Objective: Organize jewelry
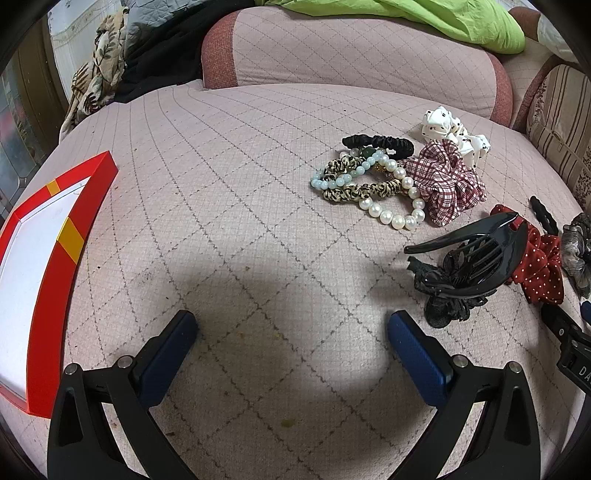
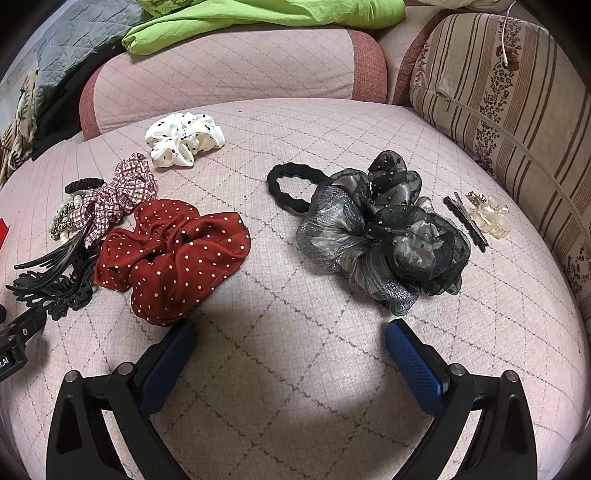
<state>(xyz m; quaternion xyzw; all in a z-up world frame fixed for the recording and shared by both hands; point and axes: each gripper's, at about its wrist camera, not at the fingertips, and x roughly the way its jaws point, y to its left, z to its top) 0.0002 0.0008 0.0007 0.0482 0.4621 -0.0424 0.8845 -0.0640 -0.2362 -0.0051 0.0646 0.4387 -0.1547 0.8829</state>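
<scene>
My left gripper [image 1: 291, 325] is open and empty above the pink quilted seat. A red box [image 1: 48, 266] with a white inside lies at its left. A pearl bracelet [image 1: 399, 210], a pale bead bracelet [image 1: 343, 177], a leopard hair tie [image 1: 354, 192], a black hair tie [image 1: 376, 142], a plaid scrunchie [image 1: 447, 181] and a black claw clip [image 1: 476, 258] lie ahead to the right. My right gripper [image 2: 290, 334] is open and empty, between a red dotted scrunchie [image 2: 173, 258] and a grey-black organza scrunchie [image 2: 388, 236].
A white dotted scrunchie [image 2: 184, 140], a black hair band [image 2: 288, 184], a black barrette [image 2: 467, 221] and a clear small clip [image 2: 491, 218] lie on the seat. A striped cushion [image 2: 498, 92] stands at the right, a pink backrest [image 2: 229, 70] with green cloth [image 2: 266, 14] behind.
</scene>
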